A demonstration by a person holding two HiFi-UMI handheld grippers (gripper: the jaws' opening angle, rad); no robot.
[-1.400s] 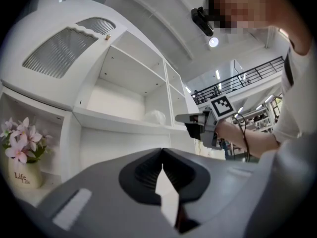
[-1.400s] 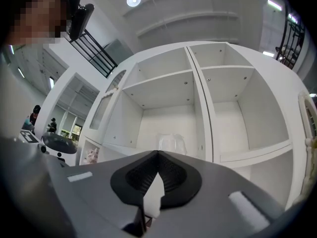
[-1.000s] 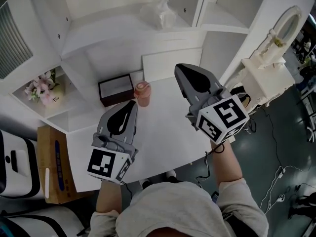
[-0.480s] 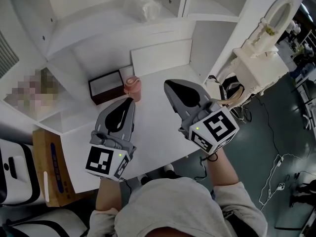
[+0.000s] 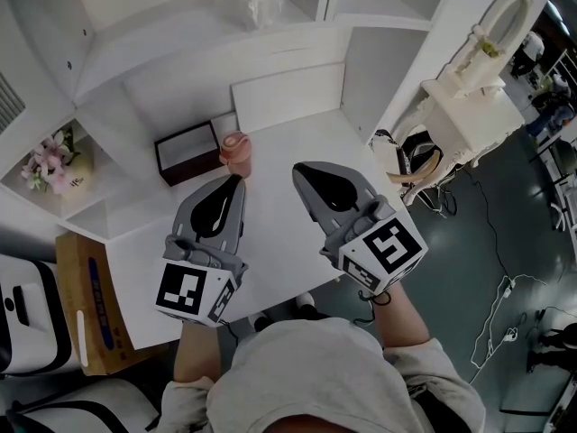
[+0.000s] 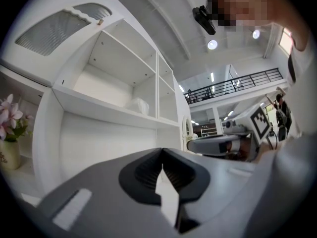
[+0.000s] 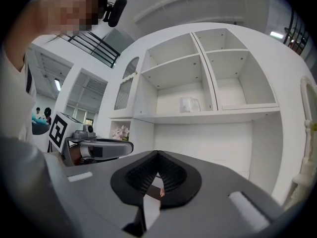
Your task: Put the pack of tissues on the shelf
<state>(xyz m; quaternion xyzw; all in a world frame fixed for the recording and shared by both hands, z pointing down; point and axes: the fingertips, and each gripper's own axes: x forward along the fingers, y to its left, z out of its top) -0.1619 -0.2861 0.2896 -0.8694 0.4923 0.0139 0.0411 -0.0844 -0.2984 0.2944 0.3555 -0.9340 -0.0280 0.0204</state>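
The pack of tissues [image 5: 252, 3], in clear crinkly wrap, lies on the upper shelf [image 5: 180, 39] of the white cabinet. It also shows as a small pale bundle, the tissues [image 6: 137, 105] in the left gripper view and the tissues [image 7: 189, 104] in the right one. My left gripper [image 5: 238, 179] and right gripper [image 5: 297, 167] hover side by side over the white table [image 5: 275, 242], well short of the shelf. Both are shut with nothing between their jaws. The left gripper [image 6: 162, 151] and right gripper [image 7: 157, 153] point up at the cabinet.
A dark open box [image 5: 187, 152] and a pink cup [image 5: 234, 152] stand on the table ahead of the left gripper. A white board [image 5: 287, 96] leans at the back. Flowers [image 5: 54, 165] sit in a side niche. A cardboard box [image 5: 81, 300] stands left, a white stand [image 5: 478, 70] right.
Both grippers have drawn back from the cabinet toward the person, the right one moving left and lower in view. The tissues stay on the shelf.
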